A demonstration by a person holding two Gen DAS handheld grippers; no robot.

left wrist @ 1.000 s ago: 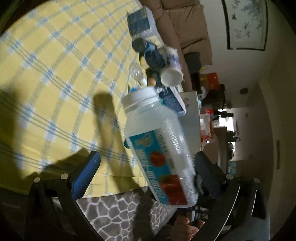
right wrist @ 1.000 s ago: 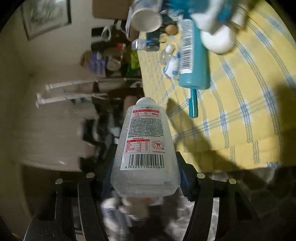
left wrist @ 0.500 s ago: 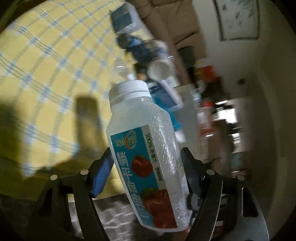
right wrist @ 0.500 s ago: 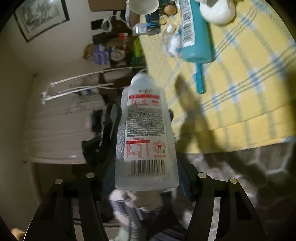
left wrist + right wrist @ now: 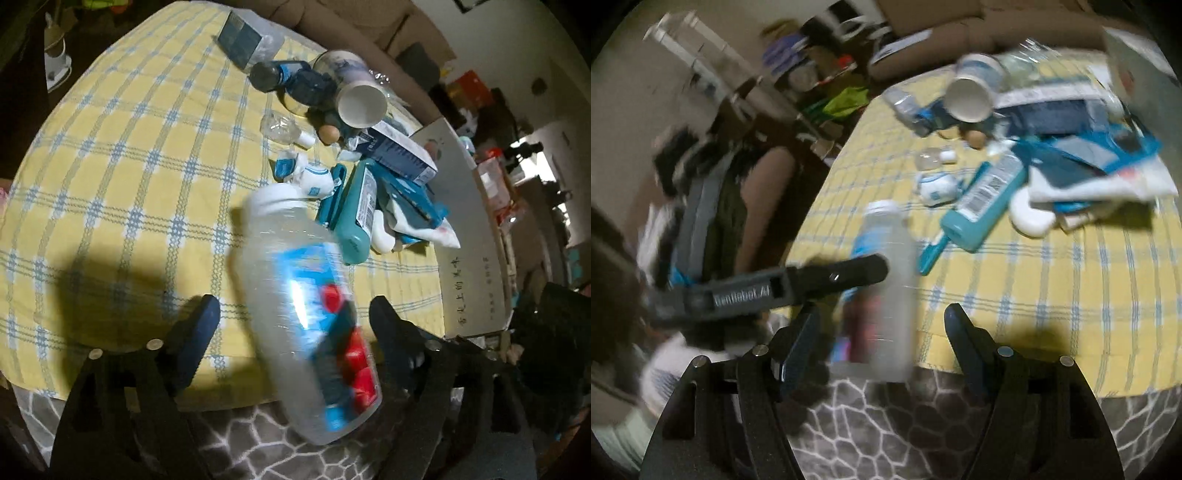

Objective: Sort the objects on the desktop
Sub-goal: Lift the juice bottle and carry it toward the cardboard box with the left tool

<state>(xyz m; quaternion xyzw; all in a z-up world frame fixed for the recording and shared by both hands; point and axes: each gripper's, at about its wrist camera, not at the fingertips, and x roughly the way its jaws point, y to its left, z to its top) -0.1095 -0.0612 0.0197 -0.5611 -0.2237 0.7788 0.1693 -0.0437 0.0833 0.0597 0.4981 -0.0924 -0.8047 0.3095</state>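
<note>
Between the fingers of the left gripper (image 5: 291, 314): a clear plastic bottle (image 5: 295, 295) with a white cap and a blue-and-red label, tilted, cap pointing towards the table, heavily blurred. Jaws just now opening wider; a strip of cloth visible between one pad and the bottle, the other pad close against it, so cannot tell whether it is gripped. Seen from the right wrist, same bottle between the fingers of the right gripper (image 5: 881, 317), also opening, with clear gaps on both sides and nothing clamped. One black finger (image 5: 849, 273) of the left gripper reaching in from the side and overlapping the bottle. Bottle off the table, over its near edge and the stone-patterned rug (image 5: 886, 424). Further back on the yellow checked tablecloth (image 5: 129, 166), a heap: teal bottle (image 5: 354, 221) lying flat, white cup (image 5: 362, 107) on its side, egg (image 5: 328, 133), blue box (image 5: 402, 155).
</note>
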